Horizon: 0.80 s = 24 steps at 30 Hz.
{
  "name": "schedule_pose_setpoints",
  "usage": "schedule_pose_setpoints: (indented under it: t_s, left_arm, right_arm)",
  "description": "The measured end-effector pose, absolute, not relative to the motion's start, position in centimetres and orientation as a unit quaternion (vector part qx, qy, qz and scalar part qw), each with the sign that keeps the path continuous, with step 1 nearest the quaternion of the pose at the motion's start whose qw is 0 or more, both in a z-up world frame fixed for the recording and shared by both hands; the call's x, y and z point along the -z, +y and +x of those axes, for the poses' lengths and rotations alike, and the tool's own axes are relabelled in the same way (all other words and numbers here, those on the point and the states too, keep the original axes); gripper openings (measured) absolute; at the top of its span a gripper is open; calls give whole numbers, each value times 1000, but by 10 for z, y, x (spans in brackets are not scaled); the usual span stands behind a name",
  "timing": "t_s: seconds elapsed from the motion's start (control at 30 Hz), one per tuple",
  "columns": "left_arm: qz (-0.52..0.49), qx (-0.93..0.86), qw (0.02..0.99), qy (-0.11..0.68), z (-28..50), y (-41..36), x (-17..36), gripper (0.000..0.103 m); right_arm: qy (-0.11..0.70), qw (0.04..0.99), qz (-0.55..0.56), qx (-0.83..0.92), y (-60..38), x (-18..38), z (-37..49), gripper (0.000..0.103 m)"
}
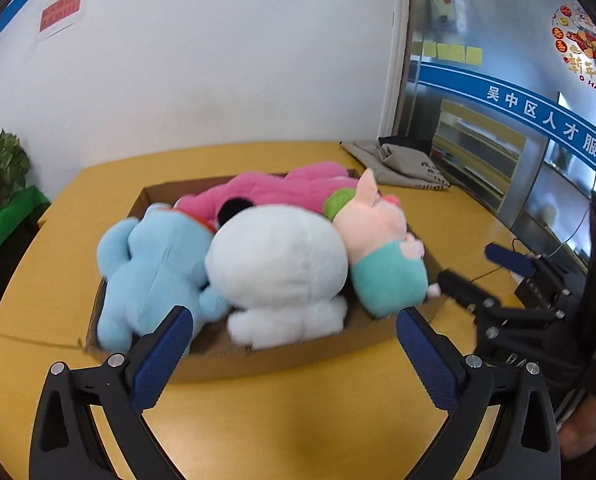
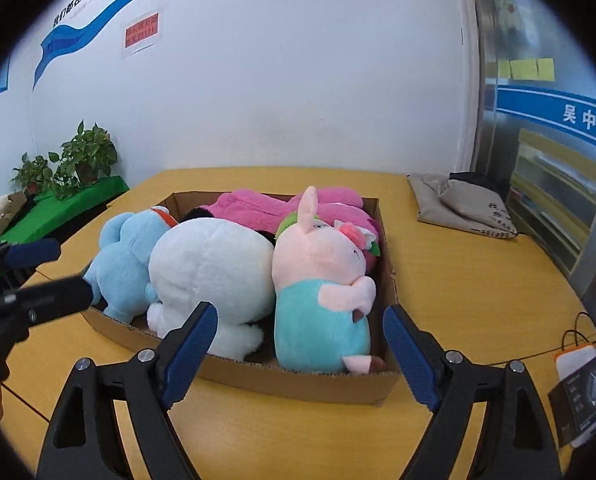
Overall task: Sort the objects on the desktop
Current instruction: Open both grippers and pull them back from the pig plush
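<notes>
A shallow cardboard box (image 1: 282, 360) (image 2: 298, 380) on the yellow table holds several plush toys: a light blue one (image 1: 150, 276) (image 2: 122, 264) at the left, a white one (image 1: 282, 268) (image 2: 210, 268) in the middle, a pink pig in a teal outfit (image 1: 377, 248) (image 2: 317, 280) at the right, and a magenta one (image 1: 282, 188) (image 2: 266, 208) behind. My left gripper (image 1: 294, 344) is open and empty just before the box's near wall. My right gripper (image 2: 299, 340) is open and empty before the pig. Each gripper shows in the other's view, the right one (image 1: 485, 272) and the left one (image 2: 46, 276).
A grey cloth bag (image 1: 401, 164) (image 2: 457, 204) lies at the table's far right corner. A small white and black boxed device (image 2: 581, 380) with a cable sits at the right edge. Potted plants (image 2: 78, 160) stand on a green-covered stand at the left. A white wall is behind.
</notes>
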<state>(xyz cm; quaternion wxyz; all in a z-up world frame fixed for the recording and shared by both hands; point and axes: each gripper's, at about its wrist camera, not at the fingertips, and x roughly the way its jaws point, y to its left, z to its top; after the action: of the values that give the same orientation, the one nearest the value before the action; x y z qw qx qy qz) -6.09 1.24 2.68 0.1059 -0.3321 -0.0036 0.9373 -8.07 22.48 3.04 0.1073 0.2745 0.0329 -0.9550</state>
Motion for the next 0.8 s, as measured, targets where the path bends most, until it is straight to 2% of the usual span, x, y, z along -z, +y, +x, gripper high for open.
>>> schedule_pose_setpoints:
  t_s: [0.8]
  left_arm:
    - [-338,-934,112,-7,-24,5,-5,103]
  right_arm:
    - [70,85,275,955,210,-41,-37,85]
